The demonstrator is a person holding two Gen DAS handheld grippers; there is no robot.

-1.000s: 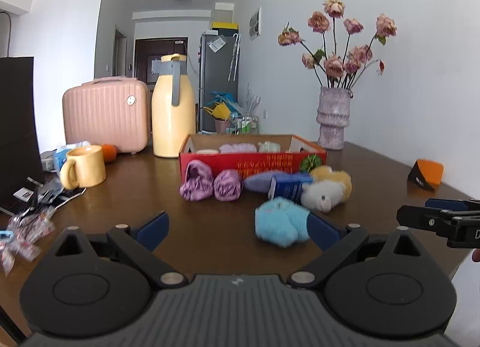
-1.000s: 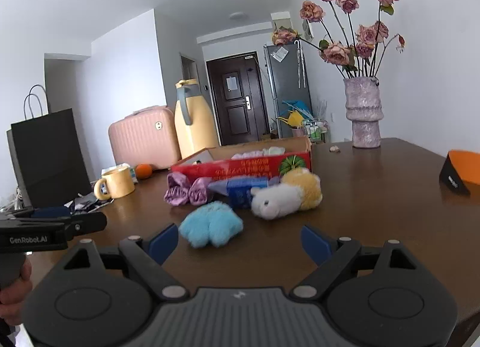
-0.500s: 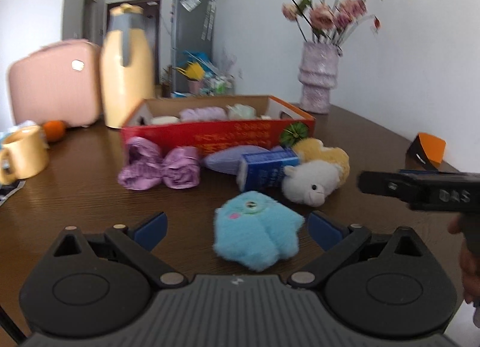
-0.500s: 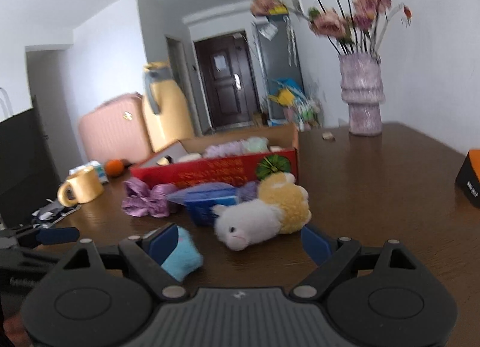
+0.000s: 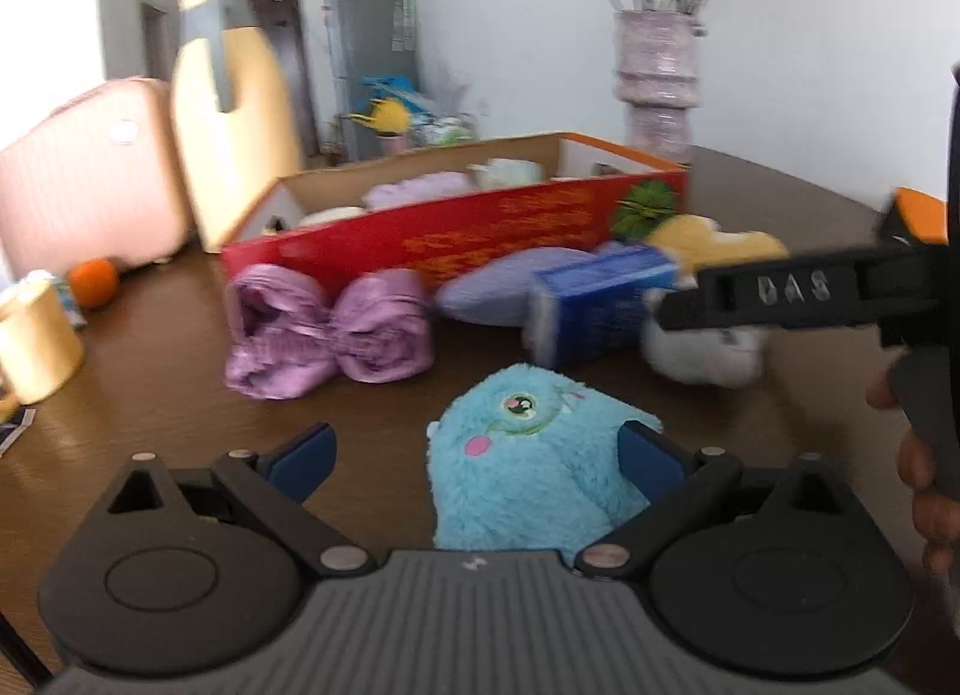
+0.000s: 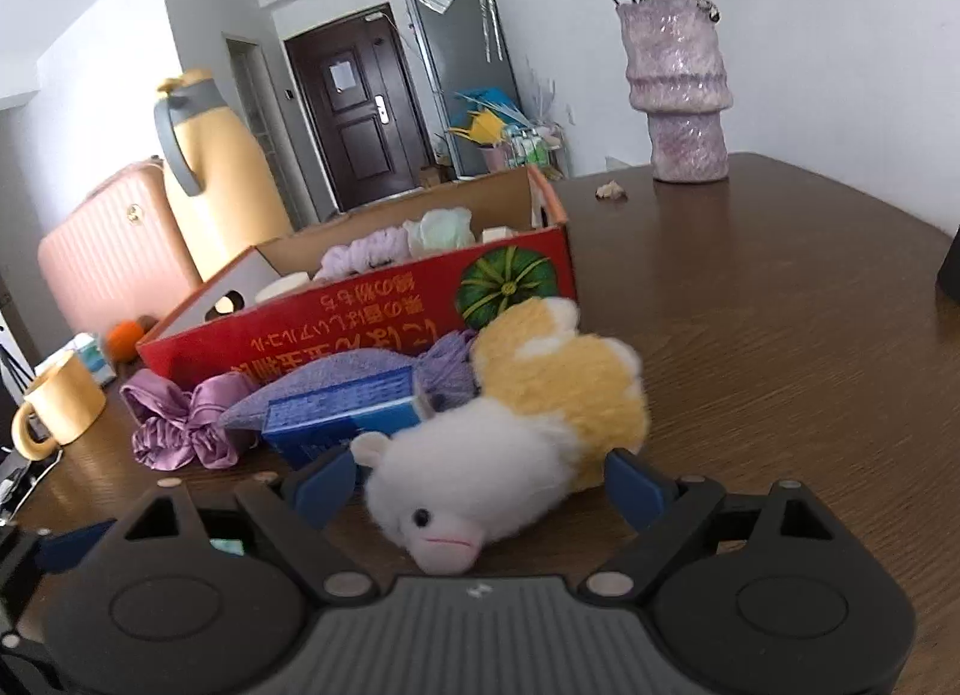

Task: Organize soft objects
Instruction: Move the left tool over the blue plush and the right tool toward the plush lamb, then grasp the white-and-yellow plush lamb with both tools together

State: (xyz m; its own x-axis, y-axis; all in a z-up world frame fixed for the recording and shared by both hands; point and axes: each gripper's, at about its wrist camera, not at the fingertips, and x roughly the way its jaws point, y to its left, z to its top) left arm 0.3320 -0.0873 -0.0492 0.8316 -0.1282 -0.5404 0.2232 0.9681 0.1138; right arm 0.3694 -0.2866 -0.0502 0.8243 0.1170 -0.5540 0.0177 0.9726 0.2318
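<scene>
Left gripper [image 5: 474,452] spread around blue plush [image 5: 528,467] at six o'clock; right gripper [image 6: 480,482] opening astride white plush [image 6: 474,473] on desk [image 6: 780,335]; could snag blue carton [image 6: 342,413] at ten o'clock.

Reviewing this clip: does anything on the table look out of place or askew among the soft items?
Yes. A hard blue carton lies tipped on its side among the soft toys in front of the red box, against the white and yellow plush. It is not soft. Nothing looks spilled.
</scene>
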